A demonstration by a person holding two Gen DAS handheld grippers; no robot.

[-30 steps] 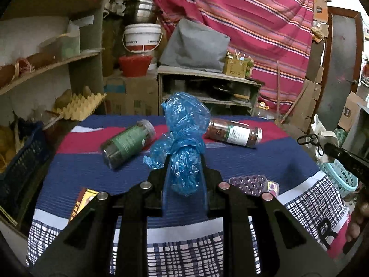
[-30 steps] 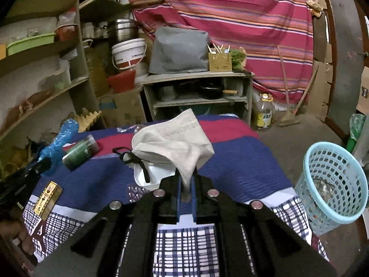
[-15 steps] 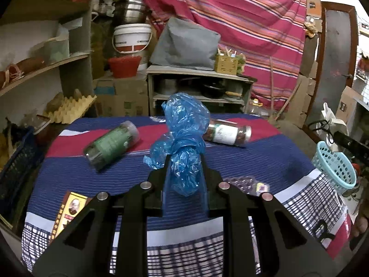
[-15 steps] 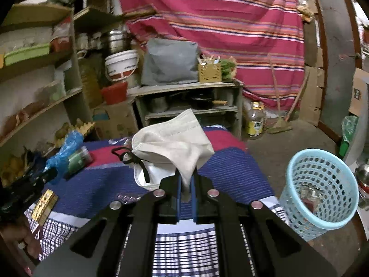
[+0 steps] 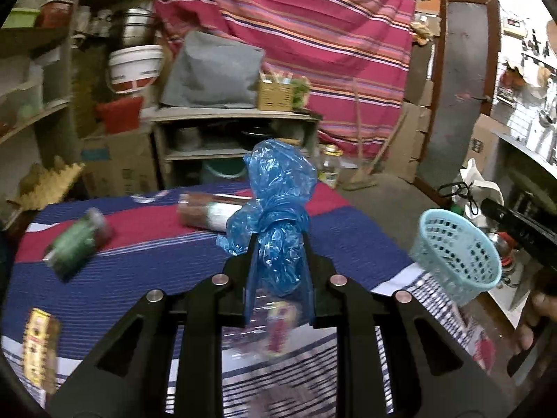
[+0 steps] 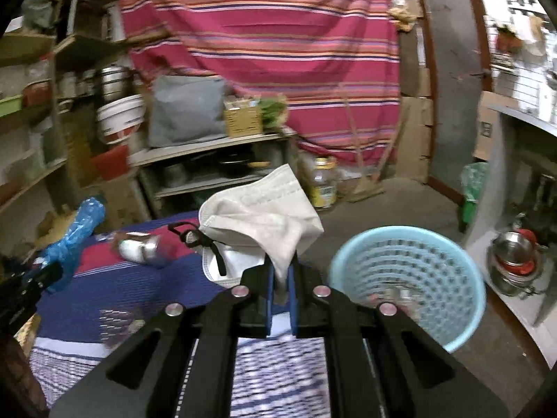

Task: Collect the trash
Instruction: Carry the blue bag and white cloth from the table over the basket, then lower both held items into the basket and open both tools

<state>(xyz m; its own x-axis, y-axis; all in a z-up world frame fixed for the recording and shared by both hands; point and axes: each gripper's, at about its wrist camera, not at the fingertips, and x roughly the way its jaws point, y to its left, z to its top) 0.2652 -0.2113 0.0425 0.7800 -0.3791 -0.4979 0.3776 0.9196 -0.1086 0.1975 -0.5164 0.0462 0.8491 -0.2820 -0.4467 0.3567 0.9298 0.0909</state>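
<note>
My left gripper (image 5: 278, 244) is shut on a crumpled blue plastic bag (image 5: 278, 195), held above the striped tablecloth (image 5: 156, 254). In the right wrist view, my right gripper (image 6: 281, 261) is shut on a white face mask (image 6: 257, 216) whose black ear loops (image 6: 198, 240) dangle to the left. A light blue plastic basket (image 6: 410, 278) stands on the floor just right of the right gripper, with some litter at its bottom. The same basket (image 5: 456, 254) shows at the right in the left wrist view, past the table's edge. The left gripper with the blue bag (image 6: 76, 230) shows at the left.
On the tablecloth lie a green-labelled jar (image 5: 76, 244), a white-labelled jar (image 5: 209, 209), a yellow box (image 5: 38, 345) and a foil blister pack (image 5: 278, 324). Behind stand a shelf unit (image 5: 236, 129), a white bucket (image 5: 134, 69) and a striped curtain (image 5: 313, 35). Pots (image 6: 515, 257) sit right of the basket.
Both grippers have swung to the right with their loads still held. The basket has come closer and more central in the right wrist view, and the jars have slid left.
</note>
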